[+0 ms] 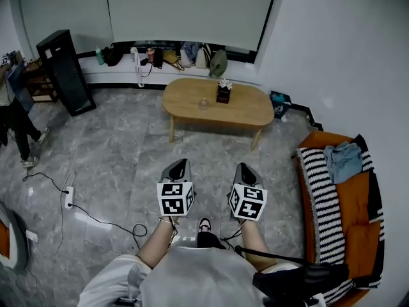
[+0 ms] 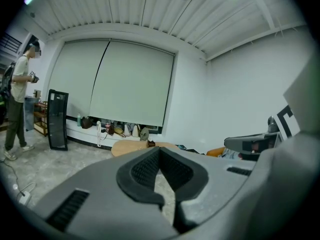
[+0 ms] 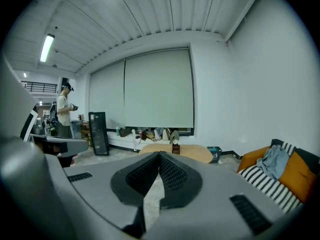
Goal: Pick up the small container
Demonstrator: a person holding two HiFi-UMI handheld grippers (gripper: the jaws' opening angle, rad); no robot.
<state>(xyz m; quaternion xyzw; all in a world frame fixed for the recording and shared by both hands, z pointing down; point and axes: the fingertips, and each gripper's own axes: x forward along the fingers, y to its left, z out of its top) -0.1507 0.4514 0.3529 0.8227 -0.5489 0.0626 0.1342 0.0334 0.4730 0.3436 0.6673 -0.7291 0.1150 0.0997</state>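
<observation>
small container [image 1: 203,103] on table [image 1: 246,109], sofa [image 1: 360,226] right

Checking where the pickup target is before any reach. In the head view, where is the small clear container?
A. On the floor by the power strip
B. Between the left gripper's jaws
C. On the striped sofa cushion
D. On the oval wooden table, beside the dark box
D: the small clear container stands on the oval wooden table, close beside the dark box.
</observation>
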